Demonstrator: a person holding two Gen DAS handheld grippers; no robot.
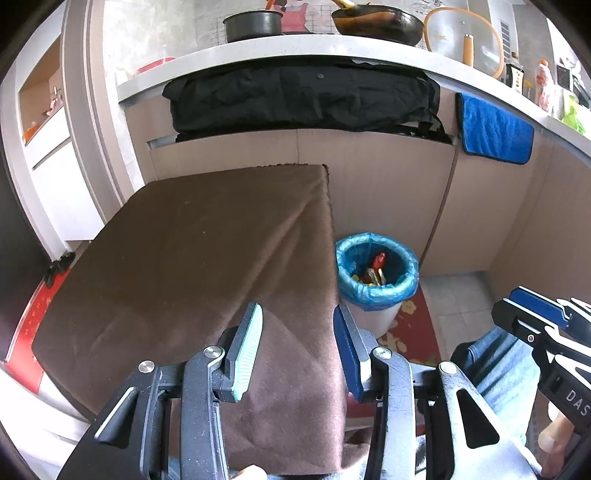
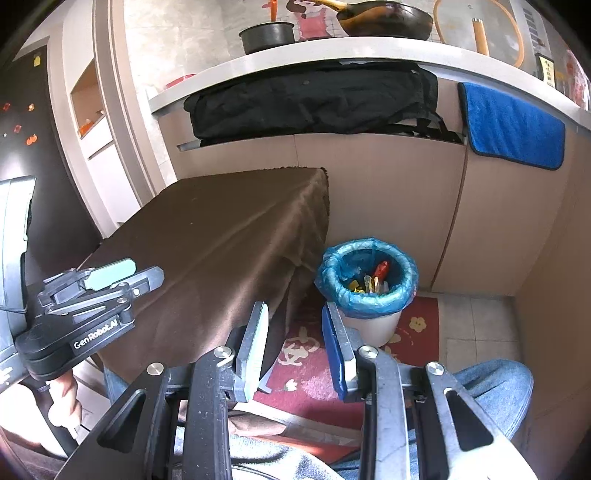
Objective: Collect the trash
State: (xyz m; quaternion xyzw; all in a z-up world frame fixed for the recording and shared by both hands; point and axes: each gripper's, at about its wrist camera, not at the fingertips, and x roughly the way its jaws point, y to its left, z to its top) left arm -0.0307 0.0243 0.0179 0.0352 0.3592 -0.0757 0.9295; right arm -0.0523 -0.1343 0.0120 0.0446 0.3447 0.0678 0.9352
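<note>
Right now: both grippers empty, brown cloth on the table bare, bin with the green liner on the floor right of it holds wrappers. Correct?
One error: the liner is blue, not green. The right wrist view shows the bin with a blue liner. The rest stands: left gripper and right gripper empty, brown cloth bare, wrappers inside.

A brown cloth (image 1: 192, 266) covers the surface beside the kitchen cabinets. Above, on the white counter (image 1: 258, 48), stand a dark pot (image 1: 253, 24), a wok (image 1: 376, 22) and a glass lid (image 1: 463, 42) leaning upright. A black garment (image 1: 303, 99) and a blue towel (image 1: 495, 129) hang below the counter edge. A red mat (image 2: 373, 354) lies on the floor.
</note>
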